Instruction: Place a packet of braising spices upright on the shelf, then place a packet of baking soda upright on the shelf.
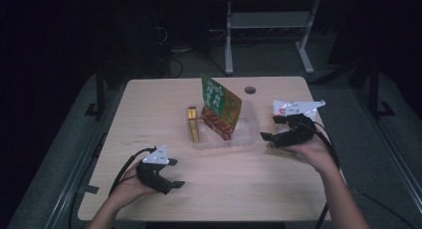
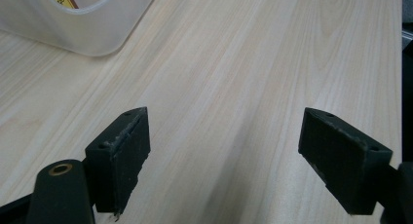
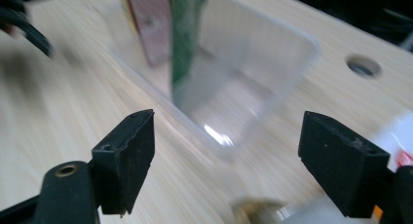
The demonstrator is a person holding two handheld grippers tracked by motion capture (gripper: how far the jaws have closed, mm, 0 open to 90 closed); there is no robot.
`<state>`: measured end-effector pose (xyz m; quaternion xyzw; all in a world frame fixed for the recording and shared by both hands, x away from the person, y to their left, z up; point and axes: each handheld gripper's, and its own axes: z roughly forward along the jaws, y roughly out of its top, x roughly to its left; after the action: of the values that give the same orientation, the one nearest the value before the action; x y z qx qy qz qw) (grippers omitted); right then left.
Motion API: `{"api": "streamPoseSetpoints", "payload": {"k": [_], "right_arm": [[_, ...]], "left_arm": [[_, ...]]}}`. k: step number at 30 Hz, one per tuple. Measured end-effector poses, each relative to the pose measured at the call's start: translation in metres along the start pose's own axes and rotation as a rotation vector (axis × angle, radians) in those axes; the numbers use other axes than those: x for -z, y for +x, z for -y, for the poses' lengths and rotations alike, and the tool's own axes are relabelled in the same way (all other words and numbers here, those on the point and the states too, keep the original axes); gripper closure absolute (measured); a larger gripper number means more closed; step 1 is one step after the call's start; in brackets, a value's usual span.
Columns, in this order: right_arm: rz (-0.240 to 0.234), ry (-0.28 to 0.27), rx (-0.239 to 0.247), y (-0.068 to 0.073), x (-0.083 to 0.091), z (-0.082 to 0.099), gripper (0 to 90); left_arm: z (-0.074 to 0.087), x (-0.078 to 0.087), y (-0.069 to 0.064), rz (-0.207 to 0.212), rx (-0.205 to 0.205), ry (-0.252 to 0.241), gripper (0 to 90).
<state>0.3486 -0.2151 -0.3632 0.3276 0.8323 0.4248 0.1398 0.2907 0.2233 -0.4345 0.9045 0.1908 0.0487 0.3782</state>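
Nearest you, your left gripper (image 1: 169, 173) sat on the table (image 1: 149, 109) with its jaws wide and empty. Farther on, your right gripper (image 1: 271, 128) was open too, empty, beside the clear plastic tub (image 1: 247, 134) of snack packets (image 1: 221, 105). That tub looked light, thin and slippery; its rim seemed the best hold.

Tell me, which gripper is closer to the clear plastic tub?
The right one. The right gripper sits just beside the clear plastic tub's right edge, jaws open toward it. The left gripper rests farther off, near the table's front left.
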Motion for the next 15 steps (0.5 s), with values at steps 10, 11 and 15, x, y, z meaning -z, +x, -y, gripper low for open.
{"api": "streamPoseSetpoints", "payload": {"k": [10,11,15], "right_arm": [[0.087,0.057,-0.079,-0.038,0.000,0.038,50.2],[0.090,0.065,-0.079,-0.041,0.000,0.040,55.9],[0.142,0.113,-0.087,-0.053,-0.001,0.052,80.6]], "left_arm": [[0.001,-0.002,0.000,0.011,0.007,0.010,18.7],[0.001,-0.002,0.000,0.011,0.006,0.011,18.7],[0.001,-0.003,-0.001,0.011,0.016,0.004,18.7]]}}
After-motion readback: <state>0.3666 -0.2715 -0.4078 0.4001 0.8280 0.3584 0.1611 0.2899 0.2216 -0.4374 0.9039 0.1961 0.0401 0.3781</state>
